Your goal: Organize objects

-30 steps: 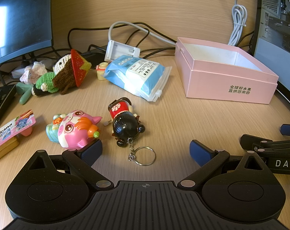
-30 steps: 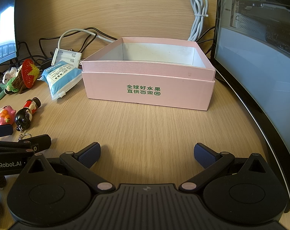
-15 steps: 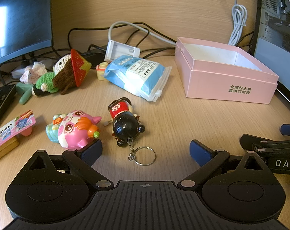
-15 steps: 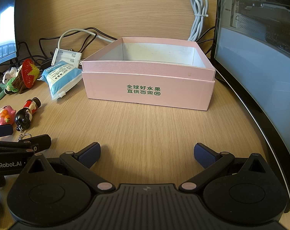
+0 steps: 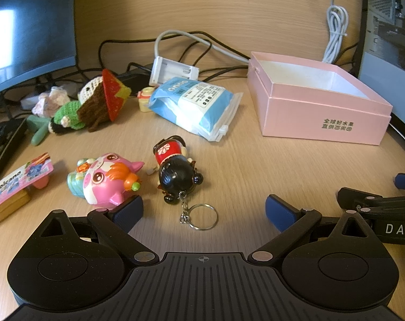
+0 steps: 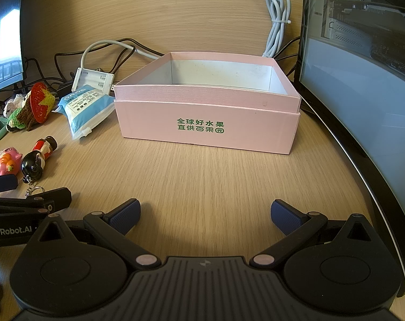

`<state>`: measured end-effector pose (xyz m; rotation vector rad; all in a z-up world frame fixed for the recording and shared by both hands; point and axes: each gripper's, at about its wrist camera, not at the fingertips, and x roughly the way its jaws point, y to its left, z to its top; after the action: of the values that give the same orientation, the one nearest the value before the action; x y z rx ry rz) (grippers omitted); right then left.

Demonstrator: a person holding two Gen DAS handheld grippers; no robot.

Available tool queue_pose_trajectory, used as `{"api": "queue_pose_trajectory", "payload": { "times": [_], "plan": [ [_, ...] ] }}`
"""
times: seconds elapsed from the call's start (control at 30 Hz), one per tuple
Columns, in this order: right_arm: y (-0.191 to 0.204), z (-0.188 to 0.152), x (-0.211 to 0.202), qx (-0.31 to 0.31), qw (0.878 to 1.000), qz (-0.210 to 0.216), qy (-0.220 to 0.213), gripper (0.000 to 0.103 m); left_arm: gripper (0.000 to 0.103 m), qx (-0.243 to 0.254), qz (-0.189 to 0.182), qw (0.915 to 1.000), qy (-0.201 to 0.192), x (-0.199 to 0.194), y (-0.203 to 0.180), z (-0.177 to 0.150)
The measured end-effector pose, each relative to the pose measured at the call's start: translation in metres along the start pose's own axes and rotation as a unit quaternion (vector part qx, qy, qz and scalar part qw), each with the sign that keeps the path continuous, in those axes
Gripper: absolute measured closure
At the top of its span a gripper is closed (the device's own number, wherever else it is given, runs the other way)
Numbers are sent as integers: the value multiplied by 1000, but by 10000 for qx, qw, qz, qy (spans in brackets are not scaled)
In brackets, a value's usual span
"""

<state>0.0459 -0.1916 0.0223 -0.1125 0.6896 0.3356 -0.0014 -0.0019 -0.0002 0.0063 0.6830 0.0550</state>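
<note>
Left wrist view: the left gripper (image 5: 203, 211) hangs spread above a doll keychain (image 5: 178, 172) lying on the counter (image 5: 255, 165) beside a pink pig toy (image 5: 106, 180). The right gripper (image 6: 205, 215) is spread too, facing the open pink box (image 6: 207, 123).

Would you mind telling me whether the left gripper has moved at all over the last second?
No. In the left wrist view the left gripper keeps the same spot against the pink box and the doll keychain; its jaws stay open.
</note>
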Motion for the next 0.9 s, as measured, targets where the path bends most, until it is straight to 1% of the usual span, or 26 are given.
{"api": "queue_pose_trajectory", "payload": {
  "times": [0.07, 0.13, 0.2, 0.23, 0.3, 0.33, 0.4, 0.43, 0.47, 0.5, 0.53, 0.6, 0.63, 0.73, 0.8, 0.87, 0.9],
  "plan": [
    [0, 0, 0, 0, 10000, 0, 0, 0, 2, 20, 26, 10000, -13, 0, -1, -1],
    [-1, 0, 0, -17, 10000, 28, 1, 0, 3, -57, -40, 10000, -9, -1, 3, -1],
    [-2, 1, 0, -56, 9999, 76, 42, 0, 4, -73, -36, 10000, 20, -8, 10, -3],
    [-3, 3, 1, -91, 9998, 115, 107, 0, 4, -115, -97, 9999, 22, -15, 14, -2],
    [-4, 7, 2, -167, 9993, 209, 256, 0, 4, -180, -261, 9993, -172, -36, 32, 1],
    [-4, 7, 1, -204, 9990, 257, 294, 0, 4, -120, -287, 9990, -329, -48, 44, 4],
    [-5, 7, 0, -244, 9987, 314, 333, 0, 4, 164, -211, 9975, -655, -68, 73, 10],
    [-5, 6, -1, -240, 9986, 304, 352, 0, 4, 389, -180, 9963, -751, -73, 90, 13],
    [-4, 6, -1, -221, 9987, 276, 374, 0, 4, 683, -145, 9952, -686, -73, 109, 16],
    [-3, 7, -1, -182, 9987, 225, 410, 0, 4, 916, -76, 9944, -523, -69, 124, 18],
    [-2, 8, -1, -123, 9988, 156, 451, 0, 4, 1142, -38, 9932, -223, -61, 143, 19],
    [2, 10, 0, -64, 9986, 61, 520, 0, 4, 1280, -87, 9912, 329, -44, 171, 21],
    [2, 11, 1, -44, 9983, 41, 585, 0, 4, 1294, -154, 9901, 528, -36, 183, 22],
    [5, 16, -2, 209, 9966, -88, 790, 0, 4, 1163, -270, 9908, 634, -21, 209, 25],
    [12, 13, -15, 466, 9965, -87, 689, 0, 4, 1052, -387, 9917, 623, -13, 217, 29],
    [31, 12, -33, 349, 9978, -24, 560, 0, 6, 1121, -565, 9903, 589, -7, 217, 32],
    [43, 12, -39, 150, 9987, 7, 484, 0, 11, 1182, -615, 9893, 602, -4, 215, 32]
  ]
}}
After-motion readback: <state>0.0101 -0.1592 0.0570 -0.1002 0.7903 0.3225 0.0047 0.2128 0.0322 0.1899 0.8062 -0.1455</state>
